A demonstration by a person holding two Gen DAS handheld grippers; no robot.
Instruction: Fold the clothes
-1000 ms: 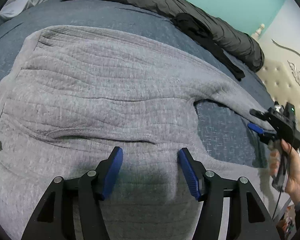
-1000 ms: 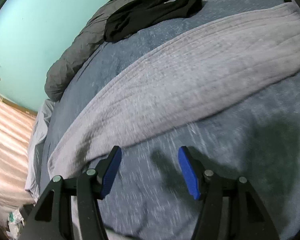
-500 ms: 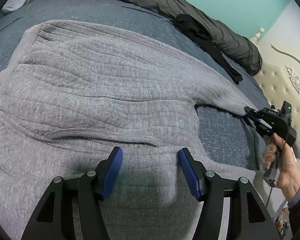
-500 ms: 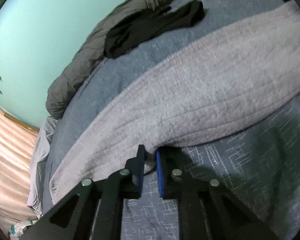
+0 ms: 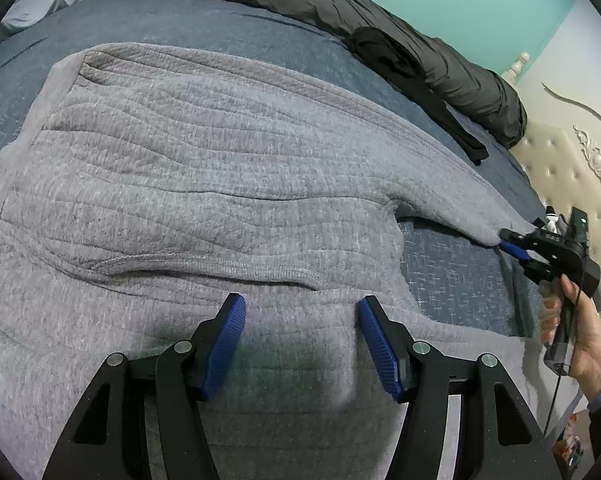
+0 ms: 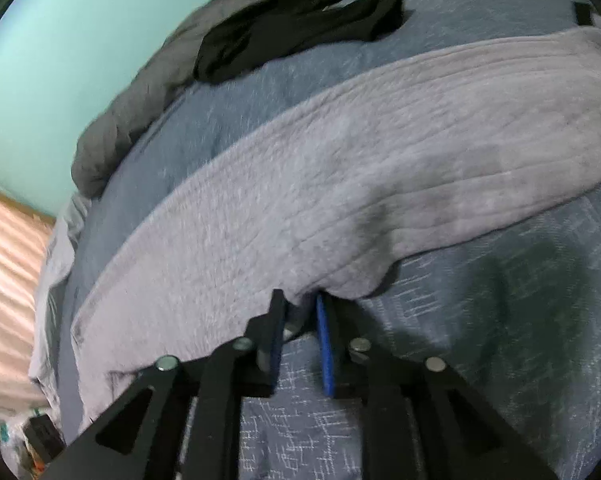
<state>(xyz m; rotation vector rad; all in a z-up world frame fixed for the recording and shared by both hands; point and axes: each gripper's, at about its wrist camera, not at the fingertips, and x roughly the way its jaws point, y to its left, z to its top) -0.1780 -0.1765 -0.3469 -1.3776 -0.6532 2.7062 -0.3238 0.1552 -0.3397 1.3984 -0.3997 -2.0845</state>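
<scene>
A grey ribbed knit sweater [image 5: 220,184] lies spread on the blue bed [image 5: 228,28]; the left hand-held gripper [image 5: 300,344] hovers open above it.

Most of the bed [image 5: 260,28] is covered by the grey sweatshirt [image 5: 220,184]. Beyond the sweatshirt, a bare strip of blue bedding is left, bounded by a rolled dark duvet [image 5: 380,28] and black garment [image 5: 404,68].

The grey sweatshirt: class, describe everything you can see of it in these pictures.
The grey sweatshirt is a thick, ribbed knit, spread mostly flat over the blue bedspread with a few creases. A small label sits at its left edge. One sleeve stretches sideways; the right gripper has its lower edge between nearly closed jaws. The left gripper hovers open over the body.
</scene>
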